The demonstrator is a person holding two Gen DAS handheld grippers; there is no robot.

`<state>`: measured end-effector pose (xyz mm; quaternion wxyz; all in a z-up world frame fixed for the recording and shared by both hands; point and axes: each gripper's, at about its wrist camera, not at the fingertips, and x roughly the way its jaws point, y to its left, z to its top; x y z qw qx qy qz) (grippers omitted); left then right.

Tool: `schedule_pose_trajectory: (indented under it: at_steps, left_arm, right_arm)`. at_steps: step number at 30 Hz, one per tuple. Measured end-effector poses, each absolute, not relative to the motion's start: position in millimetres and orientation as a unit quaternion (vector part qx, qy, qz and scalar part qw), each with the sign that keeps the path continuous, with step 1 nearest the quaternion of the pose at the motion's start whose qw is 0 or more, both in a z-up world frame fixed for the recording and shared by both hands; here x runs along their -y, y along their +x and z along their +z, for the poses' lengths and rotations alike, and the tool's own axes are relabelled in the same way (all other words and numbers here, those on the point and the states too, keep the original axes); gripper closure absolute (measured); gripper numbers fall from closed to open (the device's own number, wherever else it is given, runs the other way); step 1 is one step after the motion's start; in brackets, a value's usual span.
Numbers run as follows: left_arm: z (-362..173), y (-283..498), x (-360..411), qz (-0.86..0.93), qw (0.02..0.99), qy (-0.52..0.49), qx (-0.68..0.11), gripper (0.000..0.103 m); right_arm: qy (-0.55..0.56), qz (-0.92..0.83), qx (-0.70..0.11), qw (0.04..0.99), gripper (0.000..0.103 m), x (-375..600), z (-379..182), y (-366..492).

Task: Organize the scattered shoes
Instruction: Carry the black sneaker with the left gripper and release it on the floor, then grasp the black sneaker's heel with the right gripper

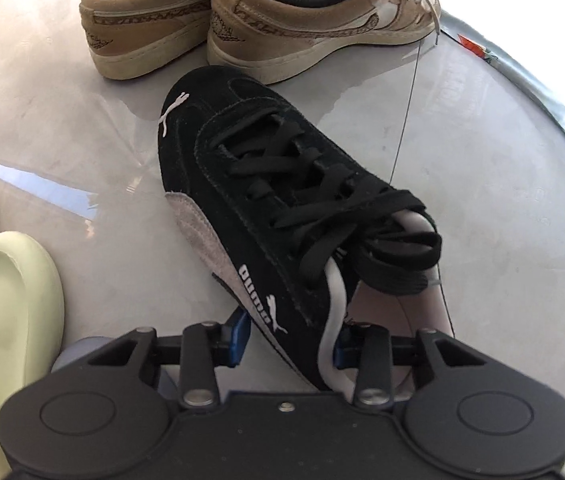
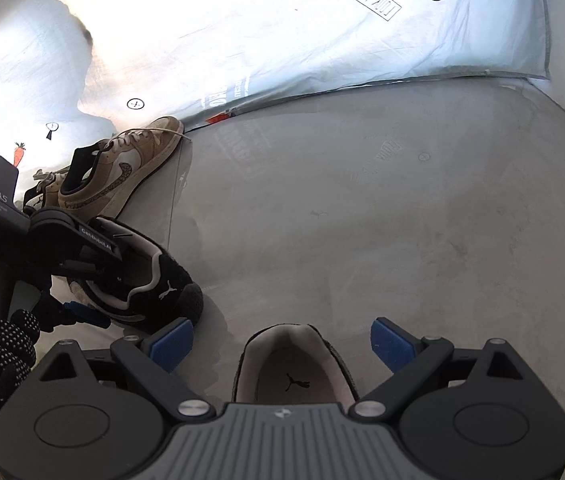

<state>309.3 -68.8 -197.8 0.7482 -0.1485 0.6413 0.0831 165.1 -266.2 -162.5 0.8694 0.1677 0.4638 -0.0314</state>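
While tan sneakers (image 1: 242, 20) sat paired beyond the black shoe (image 1: 282, 220), clamped that shoe's side wall in left gripper (image 1: 294, 340). Hovered right gripper (image 2: 282, 344) wide over its unmoved mate (image 2: 294, 368), nearer than the first. Pairing apparently half finished.

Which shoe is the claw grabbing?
The black suede shoe with black laces. The left claw pinches its side wall near the heel. The tan sneakers and pale green slippers sit untouched.
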Motion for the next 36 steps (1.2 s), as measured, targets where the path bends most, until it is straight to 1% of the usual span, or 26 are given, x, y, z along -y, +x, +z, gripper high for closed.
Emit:
schedule_pose_trajectory:
  at_steps: [6,10,16,17,18,20,23,27,30,33,36]
  left_arm:
    - [-199.2,311.3,93.4,0.058,0.756,-0.127,-0.639,0.067]
    - [-199.8,318.4,131.1,0.027,0.757,-0.130,-0.640,0.066]
    - [-200.9,320.8,182.3,-0.044,0.748,-0.106,-0.653,0.056]
    - [-199.5,319.9,183.4,-0.063,0.743,-0.096,-0.659,0.047]
    - [-196.1,317.1,180.2,-0.078,0.740,-0.094,-0.662,0.038]
    - [-188.2,310.4,171.2,-0.103,0.734,-0.095,-0.665,0.038]
    - [-172.2,301.0,152.2,-0.134,0.733,-0.082,-0.662,0.033]
    - [-144.2,268.4,98.6,-0.160,0.751,-0.085,-0.634,0.033]
    - [-133.9,248.8,57.5,-0.144,0.773,-0.098,-0.610,0.033]
    - [-132.0,238.0,34.5,-0.122,0.797,-0.109,-0.581,0.033]
    - [-127.3,226.9,13.8,-0.096,0.821,-0.097,-0.554,0.033]
  right_arm:
    - [0.190,-0.054,-0.451,0.870,0.007,285.6,-161.6,164.8]
    - [0.194,-0.066,-0.444,0.872,0.007,299.7,-159.8,166.2]
    - [0.201,-0.097,-0.435,0.872,0.007,324.4,-156.9,161.5]
    - [0.202,-0.100,-0.434,0.872,0.007,327.8,-156.8,160.1]
    - [0.203,-0.104,-0.434,0.872,0.007,331.1,-156.8,158.8]
    - [0.201,-0.105,-0.435,0.871,0.007,334.2,-157.8,157.4]
    - [0.191,-0.103,-0.440,0.871,0.007,333.7,-162.3,160.0]
    - [0.171,-0.058,-0.453,0.873,0.007,321.6,-166.4,173.5]
    - [0.109,0.004,-0.461,0.881,0.007,295.5,-170.4,189.4]
    - [0.047,0.069,-0.463,0.882,0.007,268.9,-177.0,211.6]
    - [-0.020,0.108,-0.463,0.879,0.007,244.0,-185.0,234.3]
